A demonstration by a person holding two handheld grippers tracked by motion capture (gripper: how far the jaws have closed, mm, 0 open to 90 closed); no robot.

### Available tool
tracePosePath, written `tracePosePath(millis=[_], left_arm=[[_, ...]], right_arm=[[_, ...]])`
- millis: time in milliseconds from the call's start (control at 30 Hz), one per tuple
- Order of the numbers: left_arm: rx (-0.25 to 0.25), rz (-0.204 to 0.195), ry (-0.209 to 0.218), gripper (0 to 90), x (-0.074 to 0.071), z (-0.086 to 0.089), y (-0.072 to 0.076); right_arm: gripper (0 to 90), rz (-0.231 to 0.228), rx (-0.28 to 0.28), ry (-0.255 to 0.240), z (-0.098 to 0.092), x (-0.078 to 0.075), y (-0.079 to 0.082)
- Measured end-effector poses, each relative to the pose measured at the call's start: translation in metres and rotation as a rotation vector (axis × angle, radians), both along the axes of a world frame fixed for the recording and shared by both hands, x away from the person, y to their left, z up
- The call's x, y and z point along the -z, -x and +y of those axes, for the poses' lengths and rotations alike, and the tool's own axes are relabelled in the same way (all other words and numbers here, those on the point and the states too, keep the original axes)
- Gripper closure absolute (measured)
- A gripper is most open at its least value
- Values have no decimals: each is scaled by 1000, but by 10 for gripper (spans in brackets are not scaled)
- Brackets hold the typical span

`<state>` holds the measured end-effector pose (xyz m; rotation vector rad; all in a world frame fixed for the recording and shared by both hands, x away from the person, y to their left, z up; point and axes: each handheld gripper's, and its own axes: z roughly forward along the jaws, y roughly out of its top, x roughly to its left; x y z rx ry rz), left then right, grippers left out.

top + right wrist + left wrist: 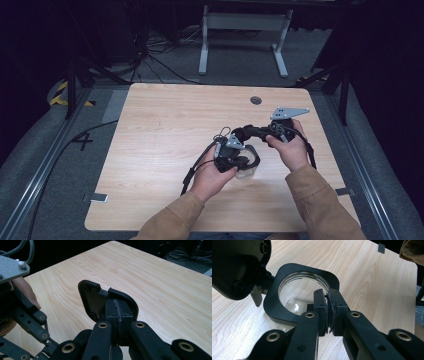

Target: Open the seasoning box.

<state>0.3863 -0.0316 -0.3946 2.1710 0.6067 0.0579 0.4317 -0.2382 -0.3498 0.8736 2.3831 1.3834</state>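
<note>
near the middle-right of the wooden table, both hands hold their grippers close together over one black object. left hand comes in from the bottom, right hand beside it; tan sleeves on both forearms.

left gripper view: left gripper, jaws pressed together, pinching the near edge of a black square frame with rounded corners. frame rings a clear round lens or dish; cannot tell which. frame sits just above or on the tabletop; contact unclear.

right gripper view: right gripper, jaws closed on a flat black rounded handle-like part. it is held off the table, tilted.

high view: the black parts join into one assembly between the grippers. grey three-cornered plate tops the right gripper. black cable trails from the left gripper across the table.
</note>
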Motion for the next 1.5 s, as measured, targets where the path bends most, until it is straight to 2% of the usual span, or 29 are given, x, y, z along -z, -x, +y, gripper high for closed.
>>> tracePosePath(millis=[167, 233, 333, 500, 533, 600, 667, 733, 1000, 1167, 1233, 1367, 1500], left_arm=[[-2, -16, -12, 816, -2, 7, -1], [-16, -23, 13, 818, -5, 11, 0], [-24, -26, 19, 815, -8, 16, 0], [-50, -25, 13, 806, -13, 31, 0], [-50, -25, 13, 804, -13, 31, 0], [-54, -27, 1, 802, -13, 40, 1], [-69, -23, -12, 795, -14, 52, 2], [-90, -20, -18, 793, -14, 63, 3], [-150, -1, -15, 777, -20, 104, 1], [-181, -8, -9, 772, -24, 121, -1], [-190, -1, 4, 772, -24, 123, -1], [-190, 1, -8, 768, -25, 126, -2], [-189, -13, -20, 760, -27, 133, -1]], right_arm=[[900, -20, -21, 16, -7, 0, 14], [900, -21, -7, 30, -16, 3, 22], [900, -15, 11, 54, -26, 10, 29], [900, 49, 44, 76, -45, 31, 41], [900, 49, 44, 76, -45, 31, 41], [900, 71, 37, 99, -45, 41, 45], [900, 96, 30, 120, -44, 50, 48], [900, 101, 23, 128, -43, 54, 48], [900, 124, -4, 146, -35, 60, 50], [900, 129, -16, 151, -33, 61, 51], [900, 130, -23, 154, -32, 62, 51], [900, 137, -24, 133, -35, 61, 53], [900, 106, -5, 119, -46, 52, 56]])
